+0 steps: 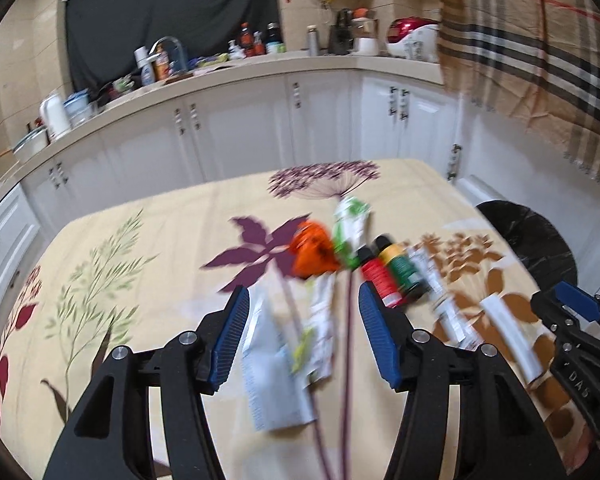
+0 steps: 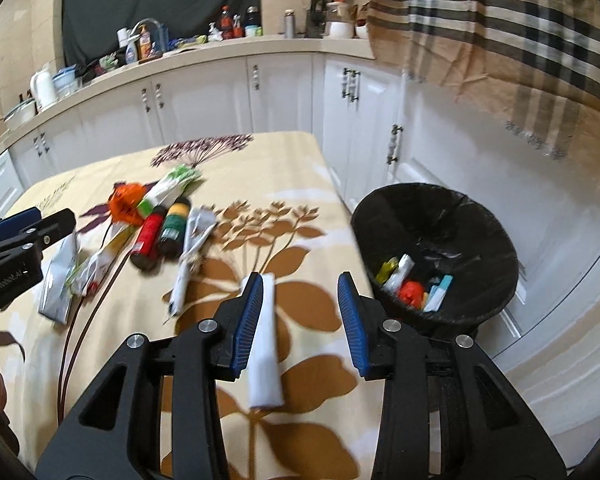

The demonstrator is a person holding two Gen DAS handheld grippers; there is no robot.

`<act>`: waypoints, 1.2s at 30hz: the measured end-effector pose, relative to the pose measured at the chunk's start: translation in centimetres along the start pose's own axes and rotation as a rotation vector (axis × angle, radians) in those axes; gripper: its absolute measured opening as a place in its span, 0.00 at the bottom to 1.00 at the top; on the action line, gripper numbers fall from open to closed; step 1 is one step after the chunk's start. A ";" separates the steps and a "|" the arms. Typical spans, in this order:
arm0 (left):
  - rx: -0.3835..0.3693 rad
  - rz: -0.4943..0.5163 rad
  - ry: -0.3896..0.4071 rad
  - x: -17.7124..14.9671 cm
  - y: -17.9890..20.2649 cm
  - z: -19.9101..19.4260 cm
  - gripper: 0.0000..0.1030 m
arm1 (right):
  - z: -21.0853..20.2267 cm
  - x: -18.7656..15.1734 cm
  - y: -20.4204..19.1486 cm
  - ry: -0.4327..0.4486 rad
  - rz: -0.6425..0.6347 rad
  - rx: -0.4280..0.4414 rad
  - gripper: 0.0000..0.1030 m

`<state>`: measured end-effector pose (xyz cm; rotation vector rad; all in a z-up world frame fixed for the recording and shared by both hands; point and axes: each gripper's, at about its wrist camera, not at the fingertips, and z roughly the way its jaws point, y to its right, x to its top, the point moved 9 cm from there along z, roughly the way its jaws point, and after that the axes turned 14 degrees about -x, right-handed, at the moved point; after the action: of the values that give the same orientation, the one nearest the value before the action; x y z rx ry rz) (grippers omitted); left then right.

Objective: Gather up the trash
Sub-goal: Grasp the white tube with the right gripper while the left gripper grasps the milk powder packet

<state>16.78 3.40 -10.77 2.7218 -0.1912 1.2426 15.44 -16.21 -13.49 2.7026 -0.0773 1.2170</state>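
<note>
Trash lies on the floral tablecloth [image 1: 148,280]: a grey-white packet [image 1: 270,376], a wrapper [image 1: 322,332], an orange bag [image 1: 312,250], a green-white wrapper [image 1: 350,228], a red bottle [image 1: 378,276], a green-yellow bottle [image 1: 400,268], a crumpled white wrapper [image 1: 448,308] and a white packet [image 2: 264,340]. My left gripper [image 1: 304,328] is open above the grey-white packet and wrapper. My right gripper [image 2: 300,320] is open over the white packet, its left pad [image 2: 249,320] beside it. The black-lined bin [image 2: 436,248] holds several wrappers.
The bin stands on the floor off the table's right edge [image 2: 332,184]. White kitchen cabinets [image 1: 240,128] and a cluttered counter [image 1: 228,64] run behind the table. A plaid cloth [image 1: 540,60] hangs at the right.
</note>
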 end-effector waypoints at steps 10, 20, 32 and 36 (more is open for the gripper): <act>0.032 -0.078 -0.026 -3.5 -3.6 -1.7 0.60 | 0.0 -2.0 -1.3 -0.061 -0.038 0.013 0.37; 0.040 -0.115 -0.059 -5.6 -5.0 -1.9 0.61 | 0.9 -3.5 -2.4 -0.118 -0.075 0.017 0.36; -0.004 -0.104 -0.089 -5.9 -3.6 -0.4 0.61 | 0.9 -3.4 -2.7 -0.114 -0.100 0.025 0.16; -0.014 -0.101 -0.102 -6.2 -3.5 -0.1 0.49 | 0.8 -3.4 -2.9 -0.113 -0.105 0.033 0.16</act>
<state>13.33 7.16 -15.69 2.7469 -0.0722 1.0739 14.15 -13.63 -16.93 2.7633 0.0696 1.0452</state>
